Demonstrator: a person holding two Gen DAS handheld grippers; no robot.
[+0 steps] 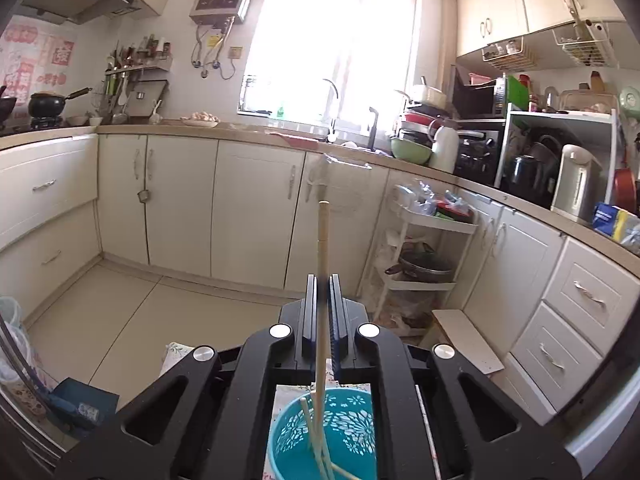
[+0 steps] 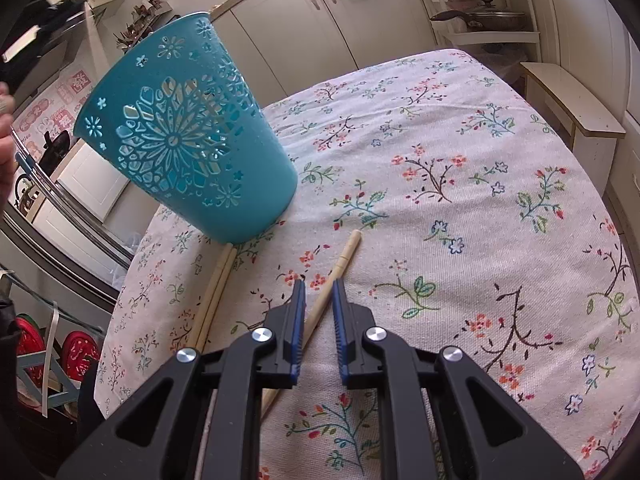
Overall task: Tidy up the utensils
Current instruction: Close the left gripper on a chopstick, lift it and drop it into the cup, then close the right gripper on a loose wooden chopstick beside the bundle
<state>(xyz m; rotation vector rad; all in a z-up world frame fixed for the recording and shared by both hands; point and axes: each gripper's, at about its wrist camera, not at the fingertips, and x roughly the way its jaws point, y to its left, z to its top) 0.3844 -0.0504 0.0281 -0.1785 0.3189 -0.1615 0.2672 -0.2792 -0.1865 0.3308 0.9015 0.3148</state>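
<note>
— Chopsticks first, since they sat nearest. What did the left gripper have?

— Its jaws were pinched tight on one wooden chopstick, held upright. The top end stood well above the fingertips; the lower end ran down between the fingers into the teal basket directly below.

— Was anything already in that basket?

— Two more pale sticks leaned inside it, crossing near the bottom. Beyond the left gripper lay tiled floor, then cream cabinets, then a bright window over the counter.

— And the right gripper?

— Jaws stood apart, straddling a loose chopstick that lay flat on the floral tablecloth. The stick ran diagonally between the blue-padded fingers; I could not tell whether either pad touched it.

— Other sticks on the cloth?

— A pair of chopsticks lay side by side, touching, just left of that gripper. Their far ends disappeared under the base of the basket.

— Where did the basket stand in that view?

— On the cloth, just beyond the loose chopstick's far tip, up and to the left. It looked tilted in the fisheye view, with cut-out flower patterns on its wall. A white shelf rack with a lidded pan stood farther off, past the table's far edge.
</note>
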